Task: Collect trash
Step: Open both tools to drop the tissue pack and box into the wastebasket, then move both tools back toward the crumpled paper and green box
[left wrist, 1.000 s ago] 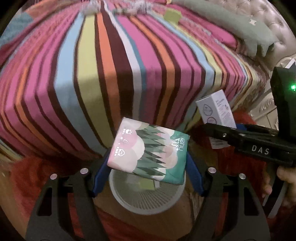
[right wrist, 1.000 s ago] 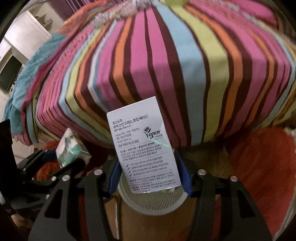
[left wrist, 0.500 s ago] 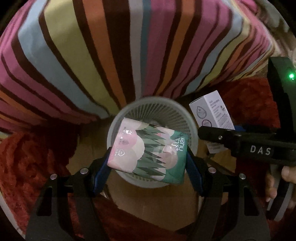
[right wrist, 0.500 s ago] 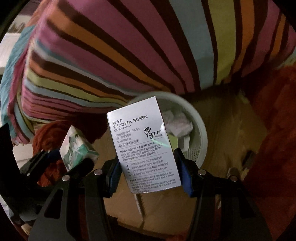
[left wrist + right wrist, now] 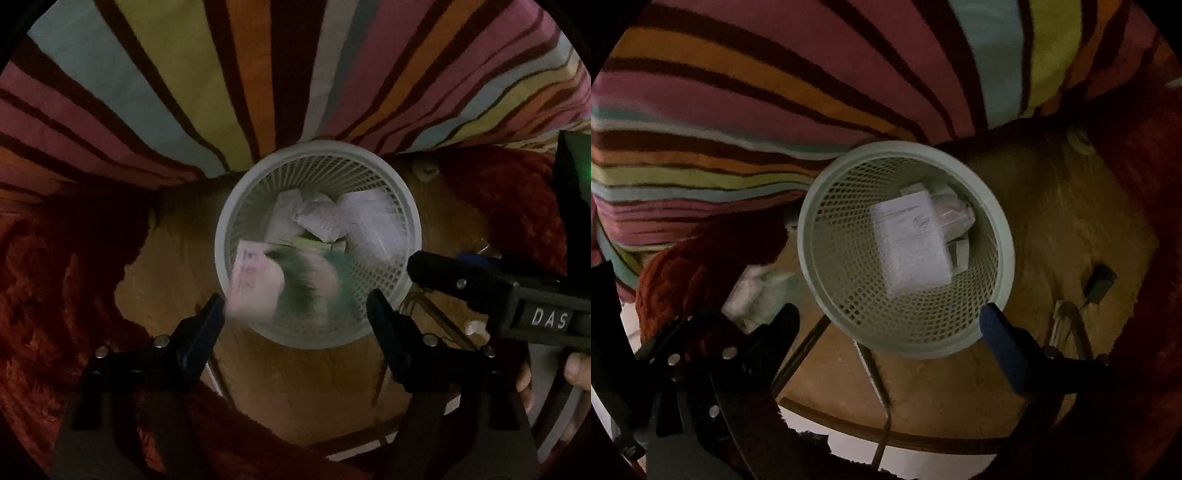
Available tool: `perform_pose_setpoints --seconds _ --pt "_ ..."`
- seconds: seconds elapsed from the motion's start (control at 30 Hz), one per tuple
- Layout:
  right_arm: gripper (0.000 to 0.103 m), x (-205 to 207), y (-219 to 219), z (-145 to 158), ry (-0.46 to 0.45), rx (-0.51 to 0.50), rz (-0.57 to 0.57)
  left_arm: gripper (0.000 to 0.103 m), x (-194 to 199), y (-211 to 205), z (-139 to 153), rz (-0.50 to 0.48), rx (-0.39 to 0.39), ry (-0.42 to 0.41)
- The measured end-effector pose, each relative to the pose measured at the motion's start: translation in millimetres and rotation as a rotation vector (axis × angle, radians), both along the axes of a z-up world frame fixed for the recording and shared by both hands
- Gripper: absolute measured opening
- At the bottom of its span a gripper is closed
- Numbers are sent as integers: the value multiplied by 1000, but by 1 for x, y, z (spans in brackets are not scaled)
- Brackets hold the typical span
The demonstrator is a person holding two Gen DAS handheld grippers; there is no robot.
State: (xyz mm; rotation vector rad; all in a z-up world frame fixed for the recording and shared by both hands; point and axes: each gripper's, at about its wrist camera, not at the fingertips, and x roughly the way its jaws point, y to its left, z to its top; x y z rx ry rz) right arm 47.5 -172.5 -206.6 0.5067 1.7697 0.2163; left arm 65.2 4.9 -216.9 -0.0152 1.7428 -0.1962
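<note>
Trash: tissue pack [image 5: 280, 284] blurred, dropping between opening left hand-held gripper [image 5: 295, 314] jaws over wastebasket [image 5: 413, 221]; white box [image 5: 910, 243] already inside, toward 12 o'clock. Right hand-held gripper [image 5: 890, 325] opening, empty. Hold both above rim until pack clears.

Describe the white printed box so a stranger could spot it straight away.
Find the striped bedspread; at its foot, on the wooden floor, stands a pale mesh wastebasket. The white printed box lies inside, uppermost. It is the largest flat piece there, covered in fine dark print, unlike the smaller packets beside it.
</note>
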Motion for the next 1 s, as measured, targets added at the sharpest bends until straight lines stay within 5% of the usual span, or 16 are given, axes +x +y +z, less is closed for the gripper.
perform_pose_setpoints --seconds 0.1,1.0 --pt "94 0 -4 0 0 -3 -29 86 0 -1 -2 -6 7 -7" --pt "94 -6 -7 28 -99 -48 -30 86 -7 7 32 28 -2 -137"
